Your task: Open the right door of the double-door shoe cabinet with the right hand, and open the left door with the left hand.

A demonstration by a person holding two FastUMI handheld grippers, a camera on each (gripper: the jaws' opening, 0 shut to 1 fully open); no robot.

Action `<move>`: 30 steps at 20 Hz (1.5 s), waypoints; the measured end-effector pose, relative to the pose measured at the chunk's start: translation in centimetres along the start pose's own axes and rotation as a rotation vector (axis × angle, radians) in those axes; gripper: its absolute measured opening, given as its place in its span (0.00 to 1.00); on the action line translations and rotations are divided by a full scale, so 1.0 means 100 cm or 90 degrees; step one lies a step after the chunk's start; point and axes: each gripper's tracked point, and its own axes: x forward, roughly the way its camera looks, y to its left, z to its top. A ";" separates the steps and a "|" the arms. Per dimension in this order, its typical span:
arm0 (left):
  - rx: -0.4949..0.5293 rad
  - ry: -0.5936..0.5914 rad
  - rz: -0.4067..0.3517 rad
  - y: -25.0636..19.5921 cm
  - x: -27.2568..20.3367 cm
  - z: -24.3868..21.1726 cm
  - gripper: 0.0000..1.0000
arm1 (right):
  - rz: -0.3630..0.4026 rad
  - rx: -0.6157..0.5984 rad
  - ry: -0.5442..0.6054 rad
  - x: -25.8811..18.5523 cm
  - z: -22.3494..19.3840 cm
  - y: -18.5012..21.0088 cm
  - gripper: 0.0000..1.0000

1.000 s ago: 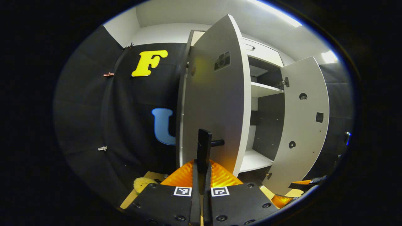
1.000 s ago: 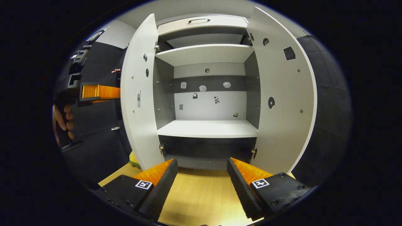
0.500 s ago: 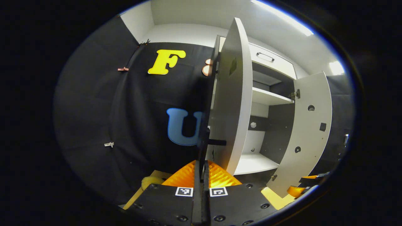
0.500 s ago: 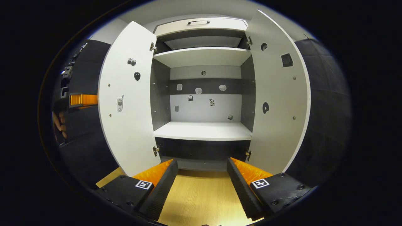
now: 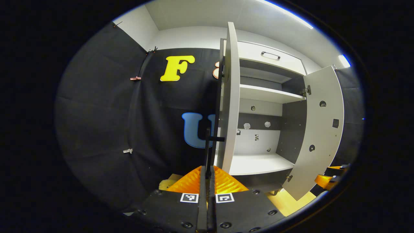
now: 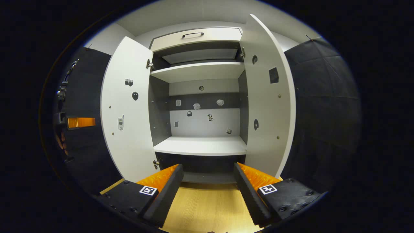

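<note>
Both doors stand open: left door (image 6: 124, 106), right door (image 6: 266, 97). I see bare shelves (image 6: 200, 145) inside the shoe cabinet (image 6: 197, 35). My left gripper (image 5: 207, 181) pinches the left door's handle (image 5: 208, 142); my right gripper (image 6: 208, 191) is wide above the table (image 6: 207, 210).

The pale double-door shoe cabinet (image 6: 197, 145) is standing with both doors swung wide, the left door (image 6: 124, 106) and the right door (image 6: 266, 97) angling outward on their hinges and showing small stickers on their inner faces, exposing white shelves and a dark-banded back panel.
</note>
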 end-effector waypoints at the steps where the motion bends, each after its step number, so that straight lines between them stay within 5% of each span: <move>1: 0.000 -0.005 0.006 -0.011 -0.009 0.001 0.05 | 0.001 0.000 -0.001 -0.004 0.003 -0.009 0.98; 5: -0.002 -0.024 -0.002 -0.065 -0.033 0.001 0.08 | 0.015 0.013 -0.027 -0.022 0.023 -0.037 0.98; 9: 0.014 -0.020 -0.025 -0.123 -0.056 -0.010 0.21 | 0.020 0.011 -0.039 -0.037 0.035 -0.063 0.98; 15: 0.016 -0.028 -0.030 -0.164 -0.076 -0.023 0.76 | 0.026 0.020 -0.049 -0.049 0.042 -0.079 0.97; 19: 0.025 -0.032 -0.012 -0.161 -0.072 -0.024 0.96 | 0.031 0.021 -0.055 -0.050 0.042 -0.073 0.97; 30: 0.053 -0.051 -0.028 -0.150 -0.059 -0.034 0.96 | -0.003 0.025 -0.019 -0.043 0.006 -0.060 0.97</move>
